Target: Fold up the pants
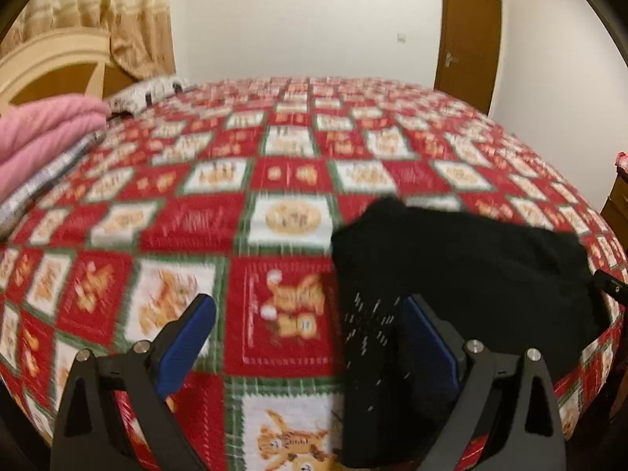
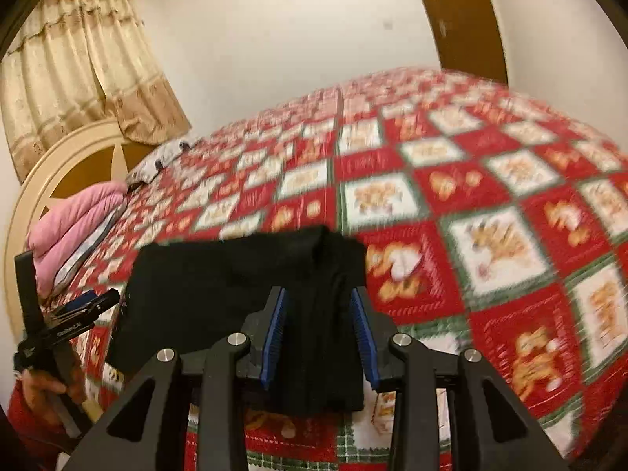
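Where the pants lie: black knit pants [image 1: 451,259], folded into a compact bundle, rest on the bed's near edge, on a glossy red, white and green checked bedspread [image 1: 290,180] printed with orange cartoon cats.
Right claw: right gripper [image 2: 318,294] straddles a ridged fold of the pants; its ribbed blue pads [image 2: 274,333] show bare on either side of the cloth, so the jaws stand apart and are not pinching.
Left claw: left gripper [image 1: 308,302] is spread wide over the bedspread, with its right finger above the bundle's edge and holding nothing.
Textures: a puffy pink quilt [image 1: 43,125] is stacked by the cream arched wooden headboard [image 1: 59,62]; a beige patterned curtain [image 1: 129,11] hangs behind; a brown wooden door [image 1: 467,35] stands in the far wall.
Only the right view shows: a hand [image 2: 43,384] gripping the left tool's handle, just beside the bundle's left end.
Only the left view shows: faint pale flecks on the cloth.
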Demonstrator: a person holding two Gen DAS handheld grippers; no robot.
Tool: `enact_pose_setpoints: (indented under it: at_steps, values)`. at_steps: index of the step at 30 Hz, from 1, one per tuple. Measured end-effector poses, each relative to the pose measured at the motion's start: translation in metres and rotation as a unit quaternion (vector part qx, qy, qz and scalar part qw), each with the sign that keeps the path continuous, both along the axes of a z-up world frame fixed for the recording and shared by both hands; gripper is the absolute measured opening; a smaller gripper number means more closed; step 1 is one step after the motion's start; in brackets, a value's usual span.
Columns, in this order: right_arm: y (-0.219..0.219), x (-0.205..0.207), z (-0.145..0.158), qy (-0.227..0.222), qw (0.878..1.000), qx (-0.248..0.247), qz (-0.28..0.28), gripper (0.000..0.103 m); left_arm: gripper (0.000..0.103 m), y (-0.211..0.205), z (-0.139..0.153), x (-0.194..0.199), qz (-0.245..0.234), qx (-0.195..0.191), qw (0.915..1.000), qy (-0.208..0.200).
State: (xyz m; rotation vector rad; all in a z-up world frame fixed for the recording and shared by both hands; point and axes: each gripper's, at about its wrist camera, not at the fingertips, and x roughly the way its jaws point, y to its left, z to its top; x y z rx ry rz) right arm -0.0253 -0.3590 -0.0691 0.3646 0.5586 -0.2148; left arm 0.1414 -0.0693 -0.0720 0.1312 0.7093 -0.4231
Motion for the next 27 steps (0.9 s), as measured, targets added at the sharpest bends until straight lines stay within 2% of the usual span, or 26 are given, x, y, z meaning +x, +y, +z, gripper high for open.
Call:
enact_pose_setpoints:
  at_steps: [3,7,9,11,13,16,17,19,21,24,27]
  values:
    - [0.02,0.008,0.012,-0.019,0.999,-0.025,0.027,0.036,0.098,-0.012,0.014,-0.002,-0.027,-0.012,0.9995,-0.015]
    - [0.04,0.03,0.005,-0.011,0.997,-0.039,0.062,0.036,0.098,-0.046,0.015,0.0,-0.069,-0.019,0.9974,-0.015]
    - [0.037,0.045,-0.011,0.017,0.998,-0.023,0.057,0.036,0.098,-0.061,0.006,0.002,-0.08,-0.007,0.9967,-0.009]
    - [0.031,0.056,-0.03,0.051,0.998,0.0,0.043,0.036,0.099,-0.074,-0.013,0.009,-0.067,0.024,0.9972,0.023]
    - [0.026,0.054,-0.032,0.027,0.999,0.016,0.042,0.036,0.103,-0.072,-0.028,0.013,-0.054,0.017,0.9971,0.052]
    - [0.027,0.057,-0.032,0.033,0.998,0.011,0.043,0.036,0.103,-0.054,-0.039,0.021,-0.046,-0.044,0.9932,0.097]
    - [0.03,0.058,-0.032,0.037,0.998,-0.001,0.045,0.036,0.103,-0.052,-0.039,0.021,-0.048,-0.05,0.9928,0.098]
    - [0.036,0.058,-0.031,0.042,0.998,-0.025,0.048,0.036,0.103,-0.053,-0.035,0.017,-0.051,-0.036,0.9936,0.095]
    - [0.036,0.057,-0.031,0.043,0.998,-0.029,0.046,0.037,0.103,-0.049,-0.031,0.011,-0.047,-0.033,0.994,0.093]
    - [0.034,0.052,-0.026,0.037,0.998,-0.008,0.042,0.037,0.103,-0.039,-0.024,0.006,-0.038,-0.046,0.993,0.102]
    - [0.03,0.029,-0.012,-0.017,0.999,0.026,0.032,0.038,0.103,-0.032,-0.016,0.003,-0.032,-0.054,0.9931,0.099]
